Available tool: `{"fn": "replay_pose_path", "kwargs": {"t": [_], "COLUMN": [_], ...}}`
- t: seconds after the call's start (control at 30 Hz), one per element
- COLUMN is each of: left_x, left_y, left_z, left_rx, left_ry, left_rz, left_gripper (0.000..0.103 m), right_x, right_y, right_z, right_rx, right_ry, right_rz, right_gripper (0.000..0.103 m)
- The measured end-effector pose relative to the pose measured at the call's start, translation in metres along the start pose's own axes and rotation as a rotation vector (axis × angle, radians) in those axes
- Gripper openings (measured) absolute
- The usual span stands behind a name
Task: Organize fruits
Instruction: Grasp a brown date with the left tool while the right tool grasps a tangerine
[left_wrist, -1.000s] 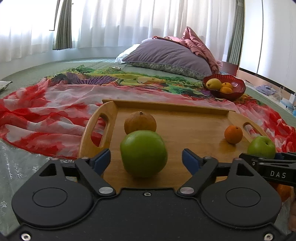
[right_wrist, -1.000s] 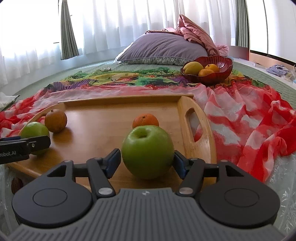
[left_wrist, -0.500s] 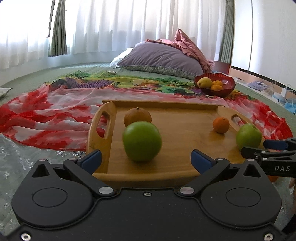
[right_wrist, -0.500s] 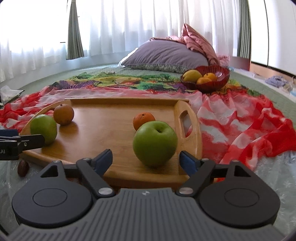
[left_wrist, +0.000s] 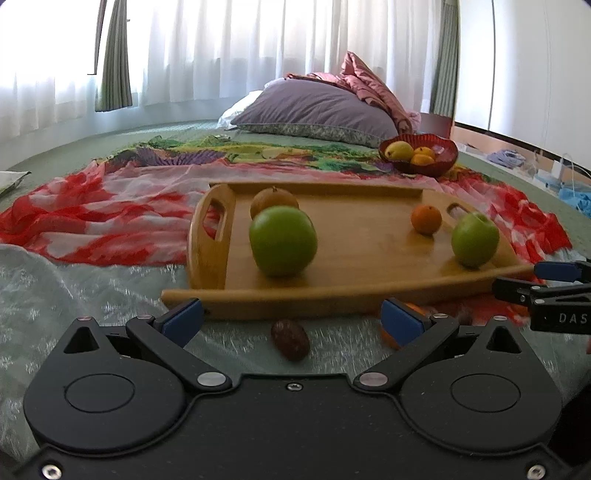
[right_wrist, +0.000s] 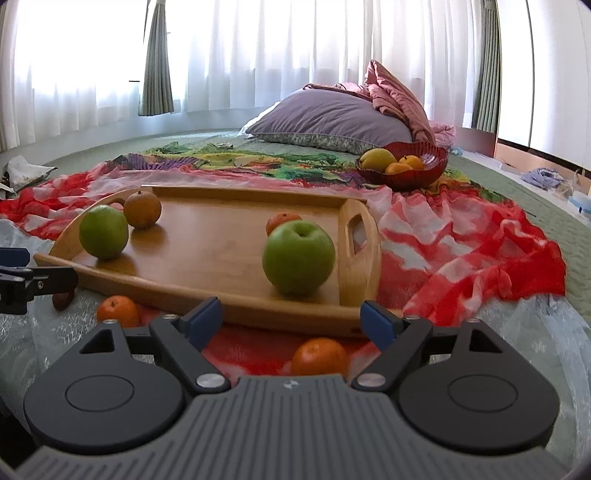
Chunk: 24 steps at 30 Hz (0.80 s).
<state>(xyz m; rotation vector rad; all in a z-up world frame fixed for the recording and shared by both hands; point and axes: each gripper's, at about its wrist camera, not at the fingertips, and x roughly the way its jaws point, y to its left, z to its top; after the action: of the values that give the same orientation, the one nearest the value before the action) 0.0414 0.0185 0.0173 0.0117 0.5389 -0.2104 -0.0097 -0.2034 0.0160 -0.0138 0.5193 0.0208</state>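
Spreading across the bed, the red patterned cloth (right_wrist: 461, 258) serves as a soft base, and the wooden tray (right_wrist: 221, 251) lies on it as the gathering place, its raised rim and handles seemingly there to stop round fruit rolling off. A red bowl (right_wrist: 424, 173) near the purple pillow (right_wrist: 332, 122) holds a yellow fruit and oranges, well apart from the tray.

On the tray, one green apple (left_wrist: 282, 245) sits near the left handle just in front of a brownish fruit (left_wrist: 273, 201), and a second green apple (right_wrist: 298, 256) sits near the right handle in front of a small orange (left_wrist: 426, 219); the mirrored pairs look deliberate.

Off the tray, on the bedding in front of it, lie an orange (right_wrist: 319, 356), a smaller orange (right_wrist: 117, 311) and a dark date-like fruit (left_wrist: 290, 339); these likely remain to be sorted.

The left gripper (left_wrist: 291, 319) hovers spread wide and empty above the dark fruit. The right gripper (right_wrist: 291, 314) is likewise spread and empty, with the near orange between its blue tips.

The only legible writing is "DAS" on the right gripper's side in the left view; a mark on the gripper body is too small to read.
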Motion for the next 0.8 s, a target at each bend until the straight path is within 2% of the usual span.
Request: {"fn": "replay_pose_path", "kwargs": {"t": [0.13,0.27,0.4,0.5,0.63,0.8], "left_x": [-0.006,-0.007,-0.005,-0.003,-0.001,0.004], "left_y": [0.000,0.000,0.000,0.000,-0.001,-0.001], "left_z": [-0.007,-0.012,-0.013,-0.014,-0.013,-0.013], "left_rx": [-0.003,0.000,-0.012,-0.014,-0.013,-0.016], "left_ry": [0.010,0.022,0.037,0.041,0.047,0.054], "left_rz": [-0.019,-0.016,-0.012,-0.009,-0.011,-0.010], "left_gripper": [0.086,0.065,0.050,0.042,0.039,0.034], "right_x": [-0.002,-0.005,-0.007,-0.007,-0.006,-0.007], "right_y": [-0.003,-0.004,-0.005,-0.007,-0.008,-0.008], "right_z": [-0.008,-0.015,-0.017,-0.017,-0.017,-0.020], "right_rx": [0.013,0.007,0.005,0.016,0.026,0.018], "right_ry": [0.017,0.029,0.033,0.034,0.041,0.053], "right_rz": [0.003,0.006,0.001,-0.013,-0.020,-0.027], "right_gripper": [0.090,0.090,0.081,0.072,0.058,0.052]}}
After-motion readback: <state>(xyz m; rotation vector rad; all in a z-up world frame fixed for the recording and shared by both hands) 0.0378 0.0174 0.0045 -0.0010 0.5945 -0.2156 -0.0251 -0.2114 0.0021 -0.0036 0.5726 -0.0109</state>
